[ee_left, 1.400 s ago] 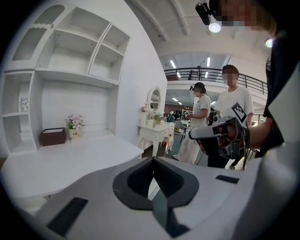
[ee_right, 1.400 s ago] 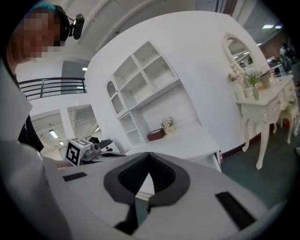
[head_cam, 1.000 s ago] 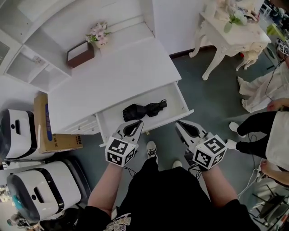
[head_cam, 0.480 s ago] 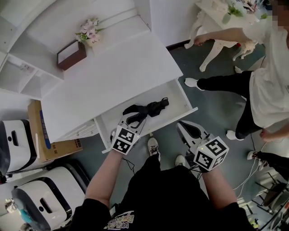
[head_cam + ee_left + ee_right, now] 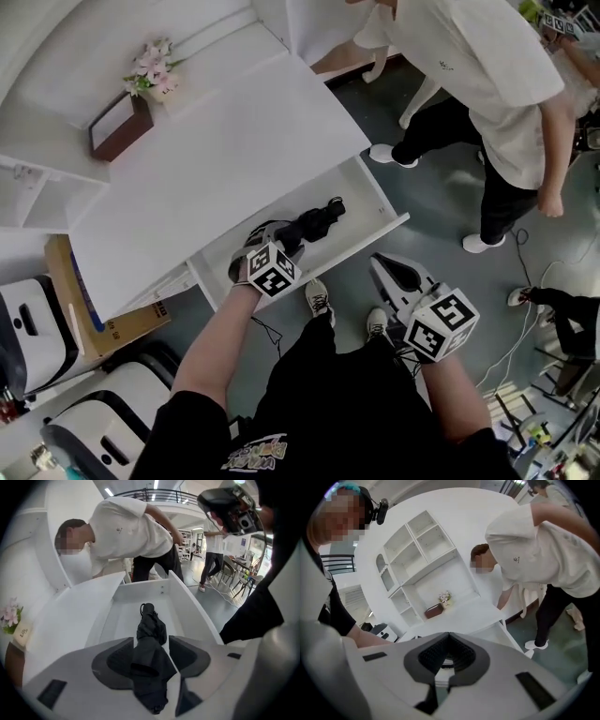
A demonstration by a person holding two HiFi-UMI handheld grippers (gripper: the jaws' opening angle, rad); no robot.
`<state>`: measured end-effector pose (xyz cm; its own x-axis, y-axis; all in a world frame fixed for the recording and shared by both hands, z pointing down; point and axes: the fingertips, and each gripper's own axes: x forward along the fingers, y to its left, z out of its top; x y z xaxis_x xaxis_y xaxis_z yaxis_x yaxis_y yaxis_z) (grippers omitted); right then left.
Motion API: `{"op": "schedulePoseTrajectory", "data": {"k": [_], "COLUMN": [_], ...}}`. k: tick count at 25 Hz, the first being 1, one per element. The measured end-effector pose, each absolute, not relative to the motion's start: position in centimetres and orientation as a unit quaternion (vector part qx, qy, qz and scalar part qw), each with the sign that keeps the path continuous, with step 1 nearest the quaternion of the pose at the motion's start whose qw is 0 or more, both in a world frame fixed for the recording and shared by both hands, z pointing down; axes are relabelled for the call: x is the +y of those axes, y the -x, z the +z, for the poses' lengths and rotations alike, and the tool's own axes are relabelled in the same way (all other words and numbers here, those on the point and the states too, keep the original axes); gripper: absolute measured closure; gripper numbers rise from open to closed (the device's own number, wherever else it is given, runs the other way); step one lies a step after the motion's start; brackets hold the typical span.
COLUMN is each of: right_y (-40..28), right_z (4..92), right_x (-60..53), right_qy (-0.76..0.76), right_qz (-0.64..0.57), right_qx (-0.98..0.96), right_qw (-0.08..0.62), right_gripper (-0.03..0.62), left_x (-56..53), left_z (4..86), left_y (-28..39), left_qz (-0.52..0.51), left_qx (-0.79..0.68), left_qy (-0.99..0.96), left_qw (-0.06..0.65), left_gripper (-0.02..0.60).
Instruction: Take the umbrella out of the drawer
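Note:
A folded black umbrella (image 5: 317, 221) lies in the open white drawer (image 5: 382, 232) of the desk. My left gripper (image 5: 270, 238) reaches down into the drawer at the umbrella's near end. In the left gripper view its jaws have just been opening and straddle the umbrella (image 5: 151, 630), which lies lengthwise between the dark pads (image 5: 111, 662) on the drawer (image 5: 187, 603) floor. The pads do not clamp it. My right gripper (image 5: 392, 272) hangs outside the drawer front, over the floor, shut and empty, its pads (image 5: 436, 652) meeting.
A person in a white shirt (image 5: 469, 66) bends over the desk's far right corner, close to the drawer. A brown box with flowers (image 5: 117, 127) sits on the desktop (image 5: 216, 159). A cardboard box (image 5: 80, 300) and white machines (image 5: 23, 333) stand at left.
My left gripper has dropped from in front of the drawer into it, onto the umbrella, and its jaws have opened. The person in white has walked up to the desk. The right gripper barely moved.

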<state>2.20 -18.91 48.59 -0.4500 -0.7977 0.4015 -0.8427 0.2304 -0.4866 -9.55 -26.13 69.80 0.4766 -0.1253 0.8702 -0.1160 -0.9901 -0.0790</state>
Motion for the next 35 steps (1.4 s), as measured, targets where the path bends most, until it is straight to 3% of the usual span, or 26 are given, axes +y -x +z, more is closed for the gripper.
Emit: {"op": "schedulePoseTrajectory", "data": {"k": [4,35], "right_y": [-2.5,-4.1], "right_z": [49.6,52.8], "right_x": [-18.8,-17.9], "right_qy": [-0.53,-0.555], "right_qz": [0.342,0.386], "right_qx": [-0.775,-0.736], "right_qw": [0.039,0.039], "right_gripper": [0.592,0.592], "left_x": [-26.8,-27.5], "left_z": [72.5,79.5], "left_y": [9.1,7.3], "left_qz": [-0.533,-0.594], "left_qx": [0.043,-0.033], "left_qy": [0.845,0.803], "left_qw": [0.024,0.03], "left_gripper": [0.333,0.295]}}
